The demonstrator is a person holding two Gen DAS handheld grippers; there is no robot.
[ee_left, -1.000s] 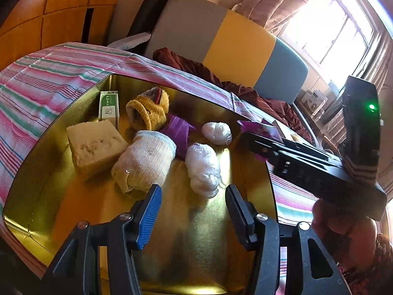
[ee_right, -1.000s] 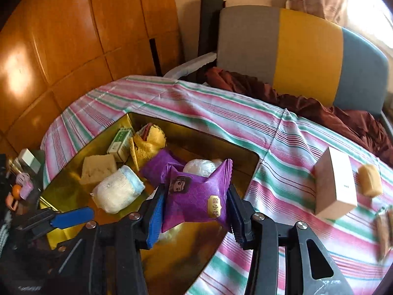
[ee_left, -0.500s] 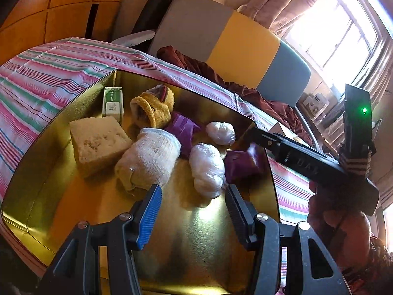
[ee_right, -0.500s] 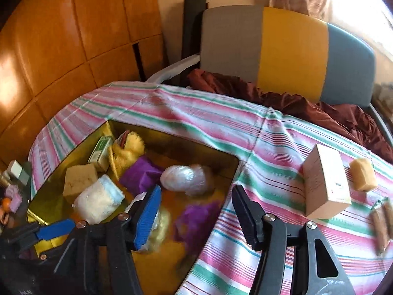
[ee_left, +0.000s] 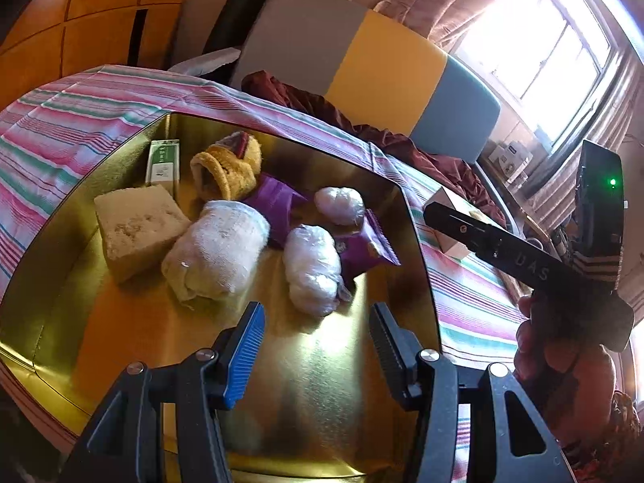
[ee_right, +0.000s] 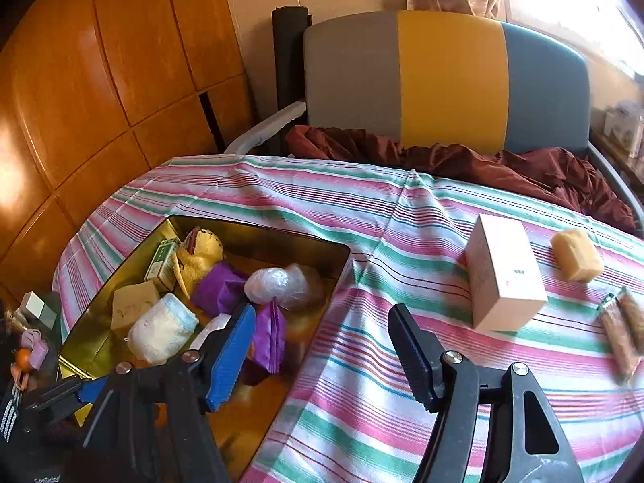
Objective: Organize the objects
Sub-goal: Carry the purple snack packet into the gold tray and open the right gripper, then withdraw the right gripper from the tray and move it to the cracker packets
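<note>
Resting in gold tray (ee_left: pixel 418 241): purple packet (ee_left: pixel 362 247); right gripper (ee_right: pixel 322 346) just opened, empty; left gripper (ee_left: pixel 316 346) half-open, empty.

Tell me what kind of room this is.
Probably a lived-in room at home: a table under a striped tablecloth, a padded chair draped with dark red cloth, wooden wall panels, and a curtained window.

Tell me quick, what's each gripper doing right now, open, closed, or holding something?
Left gripper: open, holding nothing, above the gold tin.
Right gripper: jaws just opened, nothing between them; the purple packet lies in the tin.
</note>
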